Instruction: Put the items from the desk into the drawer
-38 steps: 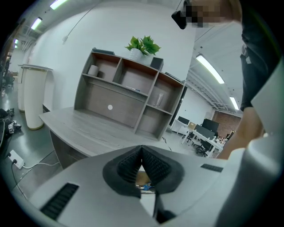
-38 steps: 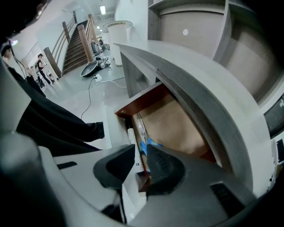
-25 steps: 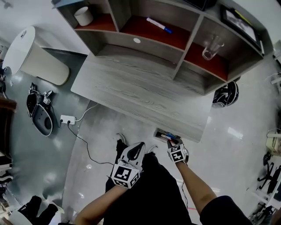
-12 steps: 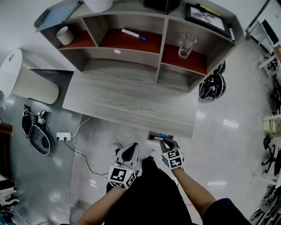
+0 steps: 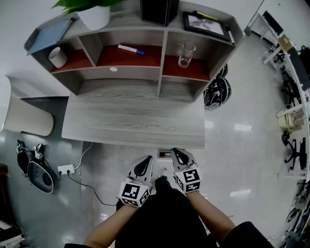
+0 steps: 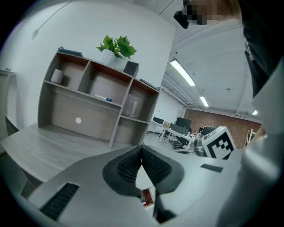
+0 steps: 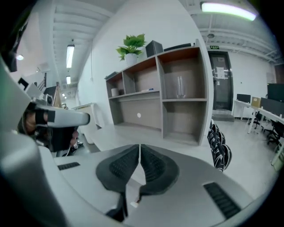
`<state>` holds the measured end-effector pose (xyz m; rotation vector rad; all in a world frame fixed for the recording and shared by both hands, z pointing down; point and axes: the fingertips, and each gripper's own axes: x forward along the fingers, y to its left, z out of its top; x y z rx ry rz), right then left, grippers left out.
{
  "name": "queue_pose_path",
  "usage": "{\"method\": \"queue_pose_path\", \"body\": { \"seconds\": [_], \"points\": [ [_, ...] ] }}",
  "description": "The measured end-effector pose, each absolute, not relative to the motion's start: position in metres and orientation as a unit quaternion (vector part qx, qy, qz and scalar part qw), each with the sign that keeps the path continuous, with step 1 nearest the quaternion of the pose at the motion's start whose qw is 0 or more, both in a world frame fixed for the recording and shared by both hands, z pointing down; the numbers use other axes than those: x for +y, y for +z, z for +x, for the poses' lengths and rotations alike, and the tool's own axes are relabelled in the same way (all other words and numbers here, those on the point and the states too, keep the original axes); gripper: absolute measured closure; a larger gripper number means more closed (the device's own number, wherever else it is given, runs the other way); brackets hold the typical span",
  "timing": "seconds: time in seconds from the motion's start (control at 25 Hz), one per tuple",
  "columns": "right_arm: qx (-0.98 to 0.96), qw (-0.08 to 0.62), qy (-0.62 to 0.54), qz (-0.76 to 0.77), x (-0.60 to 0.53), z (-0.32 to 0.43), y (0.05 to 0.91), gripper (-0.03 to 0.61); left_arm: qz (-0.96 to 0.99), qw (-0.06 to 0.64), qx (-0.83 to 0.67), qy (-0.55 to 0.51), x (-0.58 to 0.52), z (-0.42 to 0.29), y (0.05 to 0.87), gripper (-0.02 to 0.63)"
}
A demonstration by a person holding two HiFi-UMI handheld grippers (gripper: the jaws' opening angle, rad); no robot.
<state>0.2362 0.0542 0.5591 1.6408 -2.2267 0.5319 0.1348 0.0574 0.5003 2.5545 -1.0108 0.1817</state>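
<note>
The left gripper (image 5: pixel 144 163) and right gripper (image 5: pixel 176 152) are clenched empty, and the slightly open drawer (image 5: pixel 166 153) lies just at the right one's 11 o'clock, its front running 9-to-3.

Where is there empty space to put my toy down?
The whole desk top is bare, from its front edge back to the shelves. Crowded: on top of them, a plant, black box and picture frame.
</note>
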Motion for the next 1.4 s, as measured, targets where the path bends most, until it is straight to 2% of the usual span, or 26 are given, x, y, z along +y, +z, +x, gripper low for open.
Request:
{"method": "queue_pose_path", "body": {
  "seconds": [0.2, 0.64, 1.4],
  "points": [
    [-0.769, 0.120, 0.165, 0.605, 0.059, 0.206, 0.506, 0.551, 0.925, 0.172, -0.335, 0.056, 0.043, 0.135, 0.476, 0.609],
    [-0.717, 0.095, 0.091, 0.685, 0.056, 0.178, 0.439, 0.560, 0.945, 0.139, -0.290, 0.052, 0.030, 0.120, 0.446, 0.609],
    [-0.694, 0.088, 0.037, 0.714, 0.019, 0.147, 0.404, 0.560, 0.965, 0.089, -0.244, 0.038, -0.008, 0.114, 0.413, 0.609]
  ]
}}
